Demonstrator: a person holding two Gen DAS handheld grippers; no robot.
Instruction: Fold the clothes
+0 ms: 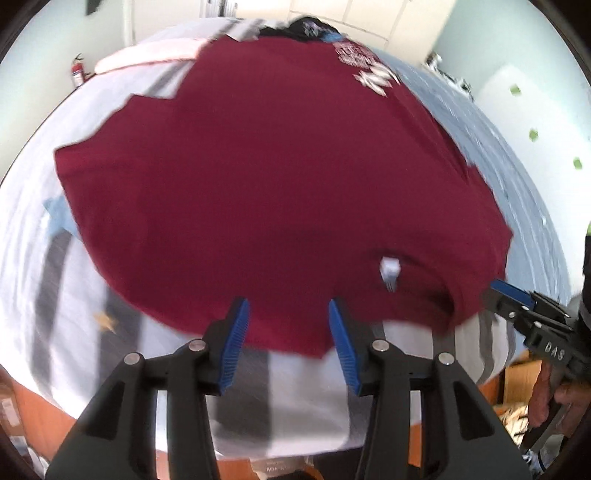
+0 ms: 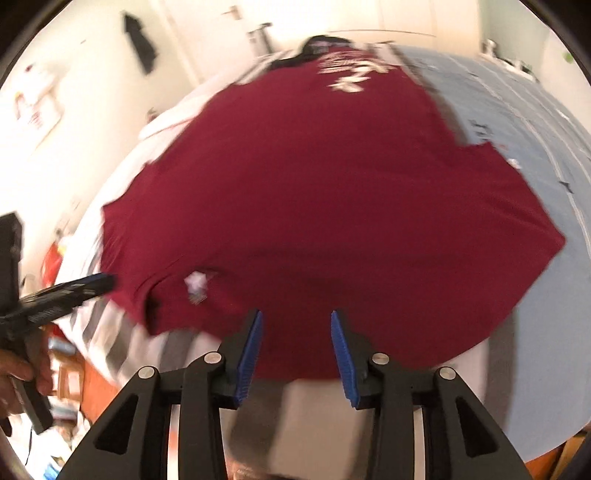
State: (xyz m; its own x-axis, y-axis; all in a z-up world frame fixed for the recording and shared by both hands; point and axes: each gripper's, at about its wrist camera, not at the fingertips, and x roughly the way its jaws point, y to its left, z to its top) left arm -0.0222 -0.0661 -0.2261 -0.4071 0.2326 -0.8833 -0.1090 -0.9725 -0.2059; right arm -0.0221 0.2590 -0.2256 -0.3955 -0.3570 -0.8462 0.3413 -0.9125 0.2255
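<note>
A maroon T-shirt [image 1: 258, 166] [image 2: 332, 184] lies spread flat on the bed. Its collar with a white label [image 1: 389, 267] [image 2: 195, 284] is nearest me, and its white print [image 1: 369, 70] [image 2: 351, 70] is at the far end. My left gripper [image 1: 288, 306] hovers open over the near edge left of the collar, its blue pads apart and pressing on nothing. My right gripper [image 2: 295, 317] stands open over the near edge right of the collar. Each shows in the other's view: the right gripper [image 1: 498, 290] and the left gripper [image 2: 103, 282] are just off the shirt's corners.
The bed cover [image 1: 74, 295] is white with grey stripes, and a light blue sheet [image 1: 517, 166] [image 2: 517, 110] lies to the right. Dark clothes [image 1: 306, 27] [image 2: 321, 42] are piled at the far end, and a pale pink garment [image 1: 147, 55] lies far left. A fire extinguisher [image 1: 77, 72] stands by the wall.
</note>
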